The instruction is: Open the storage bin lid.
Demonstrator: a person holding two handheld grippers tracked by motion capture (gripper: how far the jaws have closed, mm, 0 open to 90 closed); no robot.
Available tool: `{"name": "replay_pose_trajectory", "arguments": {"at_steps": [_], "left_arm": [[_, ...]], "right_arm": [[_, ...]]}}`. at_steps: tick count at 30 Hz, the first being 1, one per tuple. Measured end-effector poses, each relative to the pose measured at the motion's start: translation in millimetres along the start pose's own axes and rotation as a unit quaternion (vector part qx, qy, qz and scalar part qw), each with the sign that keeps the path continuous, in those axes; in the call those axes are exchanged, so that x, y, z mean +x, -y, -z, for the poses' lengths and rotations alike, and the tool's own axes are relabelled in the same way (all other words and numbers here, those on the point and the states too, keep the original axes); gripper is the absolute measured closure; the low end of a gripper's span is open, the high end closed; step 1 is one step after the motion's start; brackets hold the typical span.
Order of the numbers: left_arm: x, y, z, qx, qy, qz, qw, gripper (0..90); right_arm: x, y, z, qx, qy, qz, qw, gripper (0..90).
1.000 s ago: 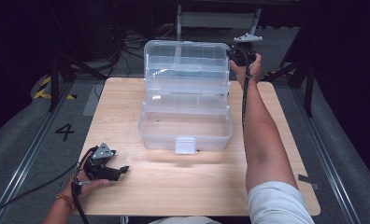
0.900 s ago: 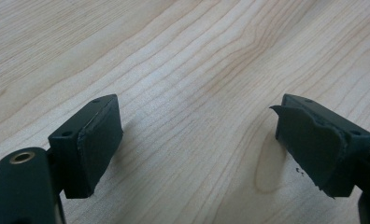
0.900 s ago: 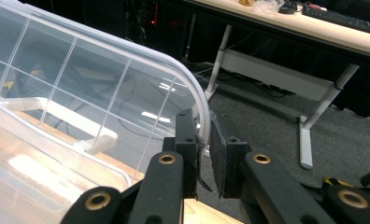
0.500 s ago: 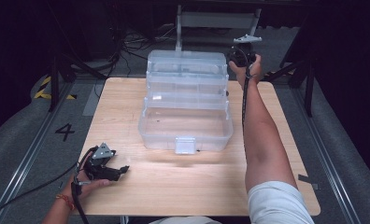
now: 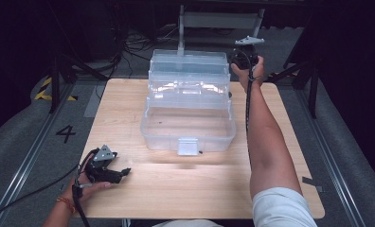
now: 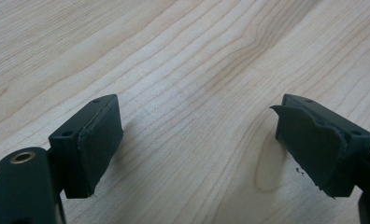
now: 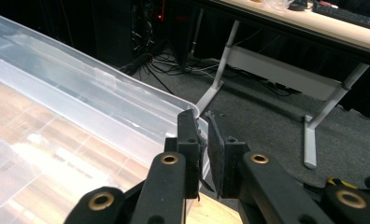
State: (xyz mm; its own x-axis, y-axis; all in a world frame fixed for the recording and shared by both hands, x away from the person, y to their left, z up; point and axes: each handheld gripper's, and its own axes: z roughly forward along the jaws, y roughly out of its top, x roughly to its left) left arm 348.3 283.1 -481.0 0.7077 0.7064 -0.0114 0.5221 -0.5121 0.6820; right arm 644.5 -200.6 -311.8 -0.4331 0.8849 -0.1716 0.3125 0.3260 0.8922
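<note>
Nearest the person, at the front left corner of the pale wooden table (image 5: pixel 176 189), the left hand (image 5: pixel 88 187) rests on the board holding the left gripper (image 5: pixel 124 171), a black two-jaw tool with a grey three-cornered plate on top. It lies low and level, its tips pointing across the table toward the right. In the left gripper view its two black pads (image 6: pixel 99 140) stand wide apart with nothing but bare wood grain between them.

Further in, at the middle of the table, sits the clear plastic fold-out storage box (image 5: pixel 188 130), opened out in stepped tiers: the deep bottom tub at the front with a small latch on its front wall, then shallower trays rising behind it, the topmost reaching the table's far edge.

Along the right side of the box stretches the person's bare right forearm, a cable running down it, up to the right gripper (image 5: pixel 236 57) at the far right corner of the top tier. In the right gripper view the right gripper (image 7: pixel 204 123) has its jaws drawn together, pinched on the thin clear rim at that corner.

Beyond the table lie grey floor, tangled cables and the metal legs of another desk (image 7: pixel 314 130).
</note>
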Motion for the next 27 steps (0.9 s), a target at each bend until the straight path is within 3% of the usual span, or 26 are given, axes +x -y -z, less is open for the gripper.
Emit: {"name": "replay_pose_trajectory", "arguments": {"at_steps": [15, 27], "left_arm": [[-0.7, 0.6, -0.7, -0.001, 0.000, 0.003, 1.0000, 15.3], [-1.4, 0.7, 0.1, 0.001, -0.007, 0.002, 1.0000, 15.3]], "right_arm": [[8.4, 6.0, 29.3, -0.013, -0.016, 0.021, 0.9996, 80.9], [16.1, 26.9, 71.3, -0.009, -0.018, 0.041, 0.9990, 77.3]]}}
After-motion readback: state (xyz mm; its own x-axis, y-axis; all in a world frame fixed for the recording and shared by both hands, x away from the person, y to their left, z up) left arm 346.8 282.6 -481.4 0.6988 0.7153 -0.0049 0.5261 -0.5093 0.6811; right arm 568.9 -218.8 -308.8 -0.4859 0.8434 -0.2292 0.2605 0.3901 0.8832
